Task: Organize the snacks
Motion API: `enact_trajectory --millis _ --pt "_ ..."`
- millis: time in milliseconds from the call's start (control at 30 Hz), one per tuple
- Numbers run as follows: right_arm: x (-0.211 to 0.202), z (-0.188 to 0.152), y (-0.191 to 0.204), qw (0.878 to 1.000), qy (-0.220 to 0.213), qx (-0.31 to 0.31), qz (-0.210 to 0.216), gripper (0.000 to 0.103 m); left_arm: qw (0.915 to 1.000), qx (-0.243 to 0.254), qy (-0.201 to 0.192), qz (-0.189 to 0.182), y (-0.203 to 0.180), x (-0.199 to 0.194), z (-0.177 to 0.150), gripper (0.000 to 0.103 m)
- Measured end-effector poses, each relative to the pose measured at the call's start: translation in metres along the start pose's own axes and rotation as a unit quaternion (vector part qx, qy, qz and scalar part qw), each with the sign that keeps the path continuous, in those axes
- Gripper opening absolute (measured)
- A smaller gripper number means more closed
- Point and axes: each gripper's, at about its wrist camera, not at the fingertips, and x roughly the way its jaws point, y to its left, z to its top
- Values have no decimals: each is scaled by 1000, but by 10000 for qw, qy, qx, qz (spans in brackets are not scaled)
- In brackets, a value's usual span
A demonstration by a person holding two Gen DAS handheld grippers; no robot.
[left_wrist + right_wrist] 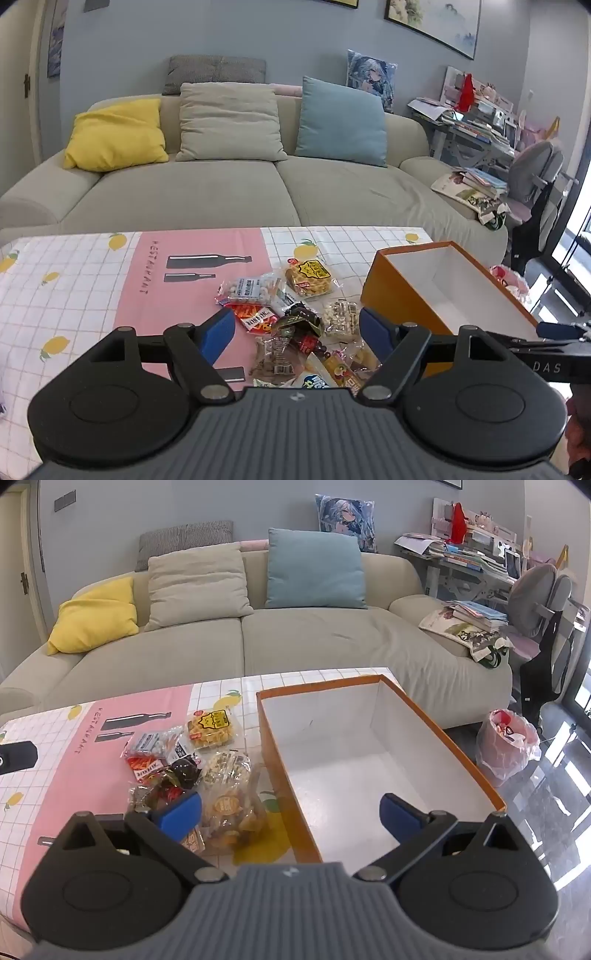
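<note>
A pile of snack packets (295,325) lies on the table, also in the right wrist view (192,771). A yellow waffle pack (309,277) sits at its far side, also in the right wrist view (212,728). An orange box with a white inside (443,284) stands to the right of the pile; it shows empty in the right wrist view (369,760). My left gripper (297,328) is open and empty over the near part of the pile. My right gripper (291,812) is open and empty, straddling the box's near left wall.
The table wears a pink and white checked cloth (92,288) with lemon prints. A beige sofa (229,184) with cushions stands behind it. A cluttered desk (469,561), a grey chair (535,590) and a pink-bagged bin (506,742) are at the right.
</note>
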Motion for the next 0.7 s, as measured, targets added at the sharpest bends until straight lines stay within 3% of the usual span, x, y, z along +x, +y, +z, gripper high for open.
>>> enact_trajectory --millis 67,267,700 --pt "0 0 0 10000 -2 11 6 100 9998 -166 52 -32 6 1 -1 89" --pt "0 0 1 10000 5 11 6 100 9998 -100 140 48 2 -6 8 87" --pt "-3 -2 2 10000 38 16 18 100 9998 -150 161 32 7 3 -5 87"
